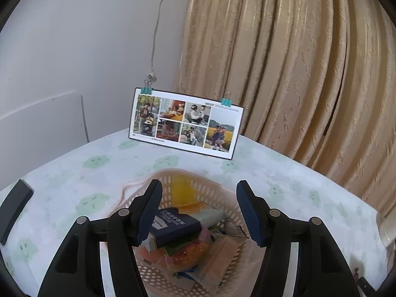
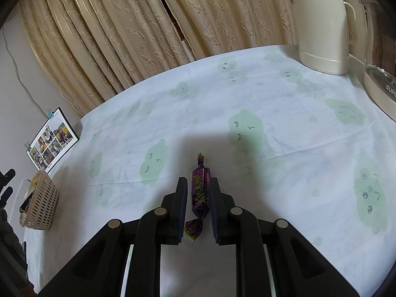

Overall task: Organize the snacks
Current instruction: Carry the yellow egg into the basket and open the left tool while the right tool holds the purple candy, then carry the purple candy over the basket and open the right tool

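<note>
Open tablecloth (image 2: 284,123) lies all round the purple candy (image 2: 200,190), clear toward the curtain (image 2: 118,37). Far right of the candy stand a cream jug (image 2: 321,24) and glass kettle (image 2: 381,61); far left, the basket (image 2: 40,203), heaped with snacks, and photo board (image 2: 53,139).

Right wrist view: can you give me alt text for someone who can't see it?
The right gripper brackets a purple wrapped candy lying on a tablecloth printed with green clouds. A cream jug stands far right before beige curtains; a basket of snacks sits far left.
</note>
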A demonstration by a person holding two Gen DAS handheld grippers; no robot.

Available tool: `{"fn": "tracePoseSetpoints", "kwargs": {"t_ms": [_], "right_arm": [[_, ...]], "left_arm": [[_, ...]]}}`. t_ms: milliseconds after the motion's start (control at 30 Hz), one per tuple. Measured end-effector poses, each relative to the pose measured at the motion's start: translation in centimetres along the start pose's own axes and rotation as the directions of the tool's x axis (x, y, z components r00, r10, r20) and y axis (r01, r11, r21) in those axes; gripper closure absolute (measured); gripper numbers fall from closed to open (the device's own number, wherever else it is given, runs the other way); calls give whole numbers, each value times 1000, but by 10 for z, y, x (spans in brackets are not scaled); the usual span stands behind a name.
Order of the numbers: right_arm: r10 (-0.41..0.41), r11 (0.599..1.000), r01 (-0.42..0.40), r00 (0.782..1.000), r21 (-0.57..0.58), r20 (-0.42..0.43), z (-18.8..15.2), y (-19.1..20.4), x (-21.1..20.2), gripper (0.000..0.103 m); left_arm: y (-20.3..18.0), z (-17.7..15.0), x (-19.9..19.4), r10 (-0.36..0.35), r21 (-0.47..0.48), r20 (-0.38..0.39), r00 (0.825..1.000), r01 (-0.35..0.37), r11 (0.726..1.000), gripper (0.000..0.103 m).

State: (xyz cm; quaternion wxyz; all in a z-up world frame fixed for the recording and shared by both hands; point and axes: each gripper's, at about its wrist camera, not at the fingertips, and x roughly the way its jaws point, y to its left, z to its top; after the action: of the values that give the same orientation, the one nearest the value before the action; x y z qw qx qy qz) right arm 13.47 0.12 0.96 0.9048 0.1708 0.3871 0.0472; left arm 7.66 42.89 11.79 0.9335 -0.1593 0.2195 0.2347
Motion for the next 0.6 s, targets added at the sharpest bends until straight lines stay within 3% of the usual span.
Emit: {"fn": "tracePoseSetpoints", "kwargs": {"t_ms": [367,600], "right_arm": [[8,1000,-8,1000,-2,9,1,4,-2,86],[54,998,-54,998,-15,20,3,12,-6,86]], "left_arm": [[9,2,-8,-1,-21,21,1000,1,1000,40],[22,-1,-15,11,-27,40,999,-10,1000,40]]}}
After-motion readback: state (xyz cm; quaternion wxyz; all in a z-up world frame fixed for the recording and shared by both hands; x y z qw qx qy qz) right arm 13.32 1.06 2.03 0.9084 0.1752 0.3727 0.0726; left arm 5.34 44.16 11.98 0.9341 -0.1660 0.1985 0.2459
